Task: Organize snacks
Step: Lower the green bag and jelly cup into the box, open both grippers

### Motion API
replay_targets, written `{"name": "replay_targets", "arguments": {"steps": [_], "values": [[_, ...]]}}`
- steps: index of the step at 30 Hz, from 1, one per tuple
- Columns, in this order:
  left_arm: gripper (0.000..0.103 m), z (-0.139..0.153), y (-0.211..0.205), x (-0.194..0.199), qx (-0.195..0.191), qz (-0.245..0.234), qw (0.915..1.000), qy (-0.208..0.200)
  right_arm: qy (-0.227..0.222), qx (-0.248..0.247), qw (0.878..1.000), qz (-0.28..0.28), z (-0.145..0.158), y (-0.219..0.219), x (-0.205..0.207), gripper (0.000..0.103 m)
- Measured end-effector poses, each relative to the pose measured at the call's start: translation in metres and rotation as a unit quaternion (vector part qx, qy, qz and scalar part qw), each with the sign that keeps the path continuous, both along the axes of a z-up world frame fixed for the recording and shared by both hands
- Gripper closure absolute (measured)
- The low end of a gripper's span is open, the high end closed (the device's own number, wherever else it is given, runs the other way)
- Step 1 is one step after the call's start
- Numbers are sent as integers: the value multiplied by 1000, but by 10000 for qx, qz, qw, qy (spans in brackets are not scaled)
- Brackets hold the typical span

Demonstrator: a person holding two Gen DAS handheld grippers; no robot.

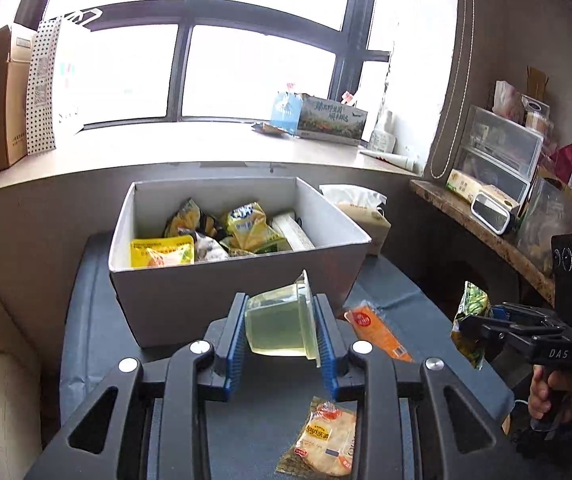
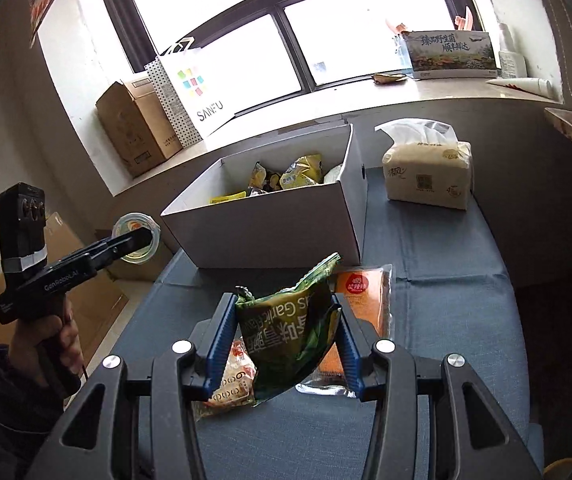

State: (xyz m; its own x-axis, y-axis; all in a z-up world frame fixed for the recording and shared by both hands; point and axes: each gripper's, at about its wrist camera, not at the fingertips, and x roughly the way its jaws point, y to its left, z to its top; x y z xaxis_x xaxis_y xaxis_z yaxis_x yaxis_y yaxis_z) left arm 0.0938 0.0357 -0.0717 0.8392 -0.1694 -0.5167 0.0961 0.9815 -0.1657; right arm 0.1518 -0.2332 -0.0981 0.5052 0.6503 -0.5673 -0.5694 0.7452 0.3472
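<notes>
With our left claw [image 1: 282,330] clenched on the clear plastic jelly cup [image 1: 280,326] and our right claw [image 2: 286,340] gripping the green crinkly snack bag [image 2: 287,332], we should clear the white cardboard box [image 1: 190,300] rim before releasing.

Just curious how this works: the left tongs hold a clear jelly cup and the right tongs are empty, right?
Not quite. The left tongs do hold the clear jelly cup, but the right tongs aren't empty: the right wrist view shows them clamped on a green snack bag.
</notes>
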Motion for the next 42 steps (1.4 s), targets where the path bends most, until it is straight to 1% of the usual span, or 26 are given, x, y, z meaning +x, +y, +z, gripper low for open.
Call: {"name": "replay_targets", "arguments": {"steps": [3,6,7,9,11,14,18,19,20,21,22,23,24,27,29,31,34,37,40,42], "values": [[68,23,14,18,11,90,9997,-215,-301,-35,9993,223,24,26,16,52],[68,42,31,47,-34,206,9993,-321,-542,-10,9977,408,47,56,43,52],[68,47,36,58,-24,244,9991,-336,-575,-10,9974,423,53,65,54,52],[68,51,43,84,25,332,9991,-268,-498,11,9981,361,62,83,82,52],[68,49,49,111,-21,358,9993,-111,-364,-7,9990,273,65,100,110,52],[68,38,47,144,194,450,9988,80,-269,-199,9993,158,65,121,142,52],[68,22,47,164,201,507,9982,235,-206,-469,9986,95,57,136,169,52],[66,18,46,168,205,491,9981,303,-141,-450,9988,88,55,136,175,49],[66,14,46,173,170,483,9978,424,-66,-445,9989,97,54,137,179,38],[52,10,49,176,128,551,9970,521,19,-459,9989,65,53,137,183,27],[22,9,51,173,78,637,9969,458,66,-446,9990,-10,53,136,185,4],[5,10,54,167,29,703,9969,343,37,-395,9992,-41,54,133,184,0],[0,11,56,162,1,747,9968,287,-6,-369,9993,-53,54,129,183,0],[0,15,62,152,-4,812,9962,307,43,-419,9990,-168,54,123,182,0],[0,19,63,144,58,832,9962,257,66,-330,9993,-177,55,118,179,0],[0,23,61,134,84,748,9969,209,39,-275,9995,-156,57,112,171,0],[0,30,56,114,123,591,9981,128,-74,-191,9998,-16,61,102,151,0],[0,36,47,84,20,389,9992,-8,-244,-177,9995,20,64,88,124,0],[0,39,36,53,-64,297,9994,-166,-321,-91,9994,113,65,72,96,0],[0,41,30,32,-219,197,9992,-261,-442,-129,9989,124,65,61,76,0]]}}
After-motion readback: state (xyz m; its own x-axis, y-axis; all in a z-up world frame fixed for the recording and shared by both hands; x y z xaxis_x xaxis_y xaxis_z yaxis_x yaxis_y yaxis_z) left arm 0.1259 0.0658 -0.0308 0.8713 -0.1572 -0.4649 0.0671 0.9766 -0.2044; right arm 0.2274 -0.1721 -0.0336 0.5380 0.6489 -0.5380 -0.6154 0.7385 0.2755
